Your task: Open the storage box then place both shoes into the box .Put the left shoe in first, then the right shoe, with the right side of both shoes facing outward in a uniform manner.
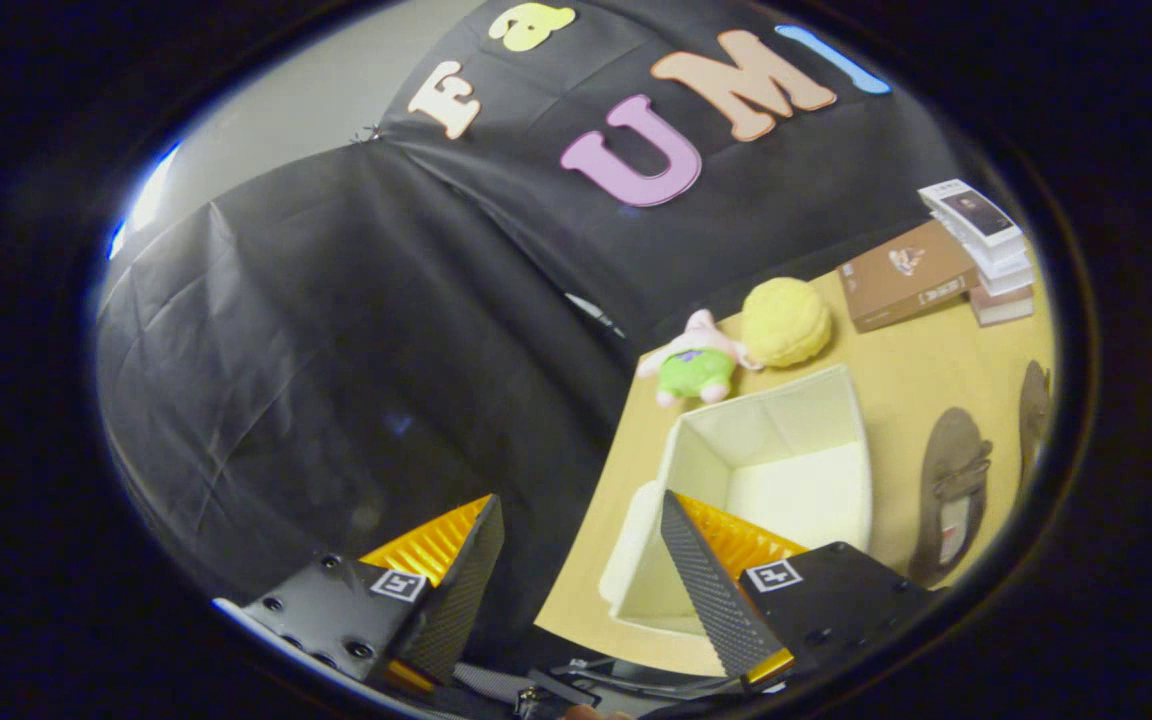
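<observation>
My claw [576,570] is spread wide and holds nothing. The box [841,420] sits open on the counter [896,370] just ahead of one finger, with both shoes [951,480] beyond it. I should level the claw and approach the nearer shoe first.

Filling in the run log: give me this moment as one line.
gripper: open, holding nothing | storage box: open, empty | shoes: both on table beside box | stage: no shoe placed yet
</observation>
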Demonstrator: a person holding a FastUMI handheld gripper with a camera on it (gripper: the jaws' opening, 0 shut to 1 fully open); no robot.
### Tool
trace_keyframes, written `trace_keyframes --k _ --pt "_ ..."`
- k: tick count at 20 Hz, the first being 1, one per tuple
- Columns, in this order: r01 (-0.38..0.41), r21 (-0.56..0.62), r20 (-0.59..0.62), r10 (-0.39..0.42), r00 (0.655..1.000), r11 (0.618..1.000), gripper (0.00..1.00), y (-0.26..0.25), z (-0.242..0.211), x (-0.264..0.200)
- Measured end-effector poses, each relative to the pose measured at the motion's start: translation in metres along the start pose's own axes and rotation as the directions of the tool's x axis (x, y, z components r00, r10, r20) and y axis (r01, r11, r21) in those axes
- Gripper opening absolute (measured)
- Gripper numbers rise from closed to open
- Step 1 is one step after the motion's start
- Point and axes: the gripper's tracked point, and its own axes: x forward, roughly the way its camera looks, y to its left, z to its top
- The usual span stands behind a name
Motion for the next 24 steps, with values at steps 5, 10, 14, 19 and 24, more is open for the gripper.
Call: trace_keyframes --k 5,10,14,19,24 --pt "0.162 0.01 0.051 -0.162 0.985 0.987 1.0 -0.081 0.029 -0.028" --pt "0.346 0.01 0.025 -0.346 0.938 0.938 0.99 -0.172 0.034 -0.058" --pt "0.441 0.004 -0.054 -0.44 0.896 0.897 0.98 -0.232 0.013 -0.072" --pt "0.528 -0.052 -0.21 -0.526 0.824 0.848 0.99 -0.294 -0.031 -0.074" --pt "0.562 -0.039 -0.356 -0.537 0.765 0.826 0.89 -0.327 -0.068 -0.063"
